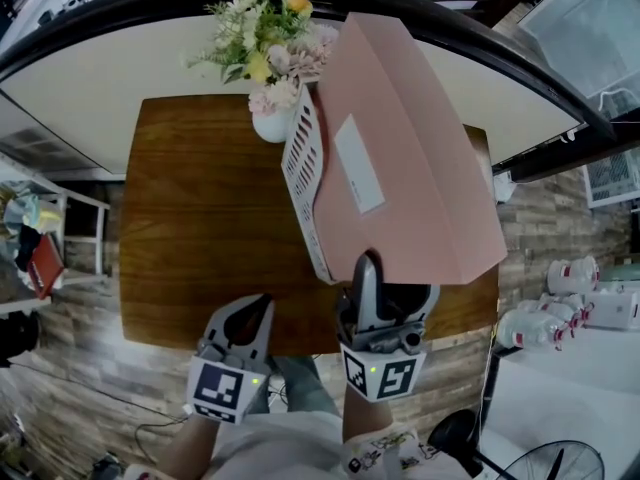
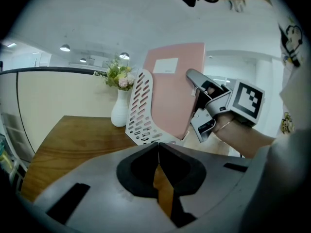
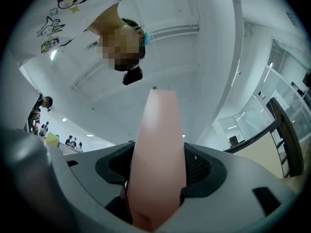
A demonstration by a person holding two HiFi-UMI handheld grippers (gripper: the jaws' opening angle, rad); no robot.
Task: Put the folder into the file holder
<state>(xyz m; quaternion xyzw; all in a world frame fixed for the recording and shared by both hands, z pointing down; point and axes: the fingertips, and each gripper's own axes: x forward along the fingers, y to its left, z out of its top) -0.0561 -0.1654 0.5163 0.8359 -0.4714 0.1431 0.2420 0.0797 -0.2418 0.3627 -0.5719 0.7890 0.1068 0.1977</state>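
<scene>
A pink folder [image 1: 400, 148] with a white label stands tilted in the white perforated file holder [image 1: 303, 163] on the wooden table [image 1: 200, 228]. My right gripper [image 1: 380, 303] is shut on the folder's near lower edge; in the right gripper view the pink folder [image 3: 158, 159] rises between the jaws. My left gripper [image 1: 245, 318] hovers over the table's front edge, left of the right one, shut and holding nothing. In the left gripper view the folder [image 2: 177, 91] leans in the holder [image 2: 141, 110], with the right gripper [image 2: 206, 106] beside it.
A white vase of flowers [image 1: 268, 63] stands just behind the holder at the table's back. A curved black rail [image 1: 120, 8] runs behind the table. White bottles [image 1: 560, 298] and a fan [image 1: 545, 463] sit on the floor at the right.
</scene>
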